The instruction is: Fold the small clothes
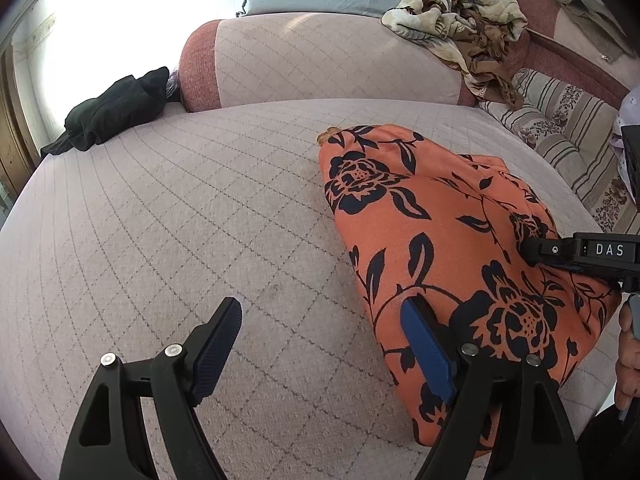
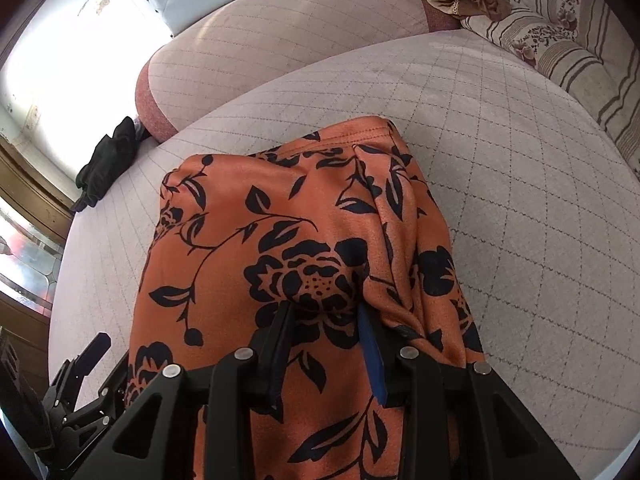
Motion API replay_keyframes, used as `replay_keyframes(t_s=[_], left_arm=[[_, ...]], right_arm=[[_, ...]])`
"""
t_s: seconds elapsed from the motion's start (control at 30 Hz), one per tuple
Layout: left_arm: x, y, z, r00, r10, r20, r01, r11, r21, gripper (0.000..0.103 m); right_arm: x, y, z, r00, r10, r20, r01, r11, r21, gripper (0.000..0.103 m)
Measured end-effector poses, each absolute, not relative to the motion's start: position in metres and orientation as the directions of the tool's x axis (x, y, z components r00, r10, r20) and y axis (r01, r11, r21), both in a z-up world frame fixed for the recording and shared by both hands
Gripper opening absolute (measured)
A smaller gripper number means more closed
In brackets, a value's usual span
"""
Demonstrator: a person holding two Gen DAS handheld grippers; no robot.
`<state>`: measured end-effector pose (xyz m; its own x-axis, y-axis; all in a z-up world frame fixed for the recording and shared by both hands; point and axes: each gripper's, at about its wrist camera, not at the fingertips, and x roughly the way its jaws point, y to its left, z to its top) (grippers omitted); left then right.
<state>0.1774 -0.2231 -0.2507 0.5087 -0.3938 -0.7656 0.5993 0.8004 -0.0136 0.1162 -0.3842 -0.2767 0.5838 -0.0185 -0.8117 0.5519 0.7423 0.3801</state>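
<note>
An orange garment with a dark floral print (image 1: 432, 232) lies bunched on the quilted pinkish bed cover (image 1: 180, 220). My left gripper (image 1: 322, 308) hovers open and wide at the garment's left edge. Its blue-padded right finger (image 1: 424, 340) sits over the cloth and its left finger (image 1: 224, 328) over the bare cover, with nothing pinched. In the right wrist view, my right gripper (image 2: 326, 312) is shut on a raised bulge of the garment (image 2: 280, 220), near a large printed flower. That gripper's tip (image 1: 536, 250) also shows from the right in the left wrist view.
A black garment (image 1: 116, 108) lies at the far left of the bed. A pink bolster (image 1: 320, 60) runs along the back, with a beige patterned cloth pile (image 1: 460, 12) on it. A striped floral cushion (image 1: 568, 136) lines the right side. A person's hand (image 1: 628, 352) shows at the right edge.
</note>
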Motion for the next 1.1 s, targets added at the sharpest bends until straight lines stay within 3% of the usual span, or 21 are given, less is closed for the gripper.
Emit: replay_keyframes(t_s=[0.13,0.23,0.37,0.43,0.73,0.77,0.83,1.1], left_arm=[[0.176,-0.213,-0.233,0.518,-0.440,-0.734,0.600,0.798,-0.055,0.082],[0.177,-0.212,-0.228,0.534,-0.448,-0.717,0.589,0.806,-0.065,0.082],[0.181,-0.233,-0.255,0.492,-0.347,-0.798,0.607,0.794,0.029,0.083],[0.177,-0.232,-0.254,0.528,-0.359,-0.770,0.604,0.796,0.042,0.083],[0.180,-0.231,-0.246,0.518,-0.352,-0.780,0.598,0.801,0.035,0.083],[0.180,-0.231,-0.245,0.520,-0.355,-0.777,0.599,0.800,0.035,0.083],[0.179,-0.230,-0.243,0.518,-0.361,-0.775,0.601,0.799,0.031,0.083],[0.175,-0.229,-0.238,0.524,-0.377,-0.764,0.610,0.792,0.028,0.083]], right_arm=[[0.104,-0.398,-0.261,0.674,0.006,-0.739,0.540,0.679,0.497,0.036],[0.099,-0.403,-0.243,0.737,-0.065,-0.673,0.515,0.699,0.496,0.036],[0.122,-0.411,-0.266,0.679,0.005,-0.734,0.548,0.662,0.512,0.036],[0.132,-0.414,-0.280,0.625,0.022,-0.780,0.585,0.648,0.487,0.036],[0.117,-0.416,-0.257,0.744,0.013,-0.668,0.520,0.616,0.591,0.039],[0.116,-0.415,-0.254,0.753,0.002,-0.659,0.514,0.623,0.590,0.040],[0.116,-0.415,-0.249,0.768,-0.007,-0.641,0.505,0.623,0.598,0.069],[0.111,-0.418,-0.246,0.780,-0.013,-0.626,0.502,0.610,0.613,0.069]])
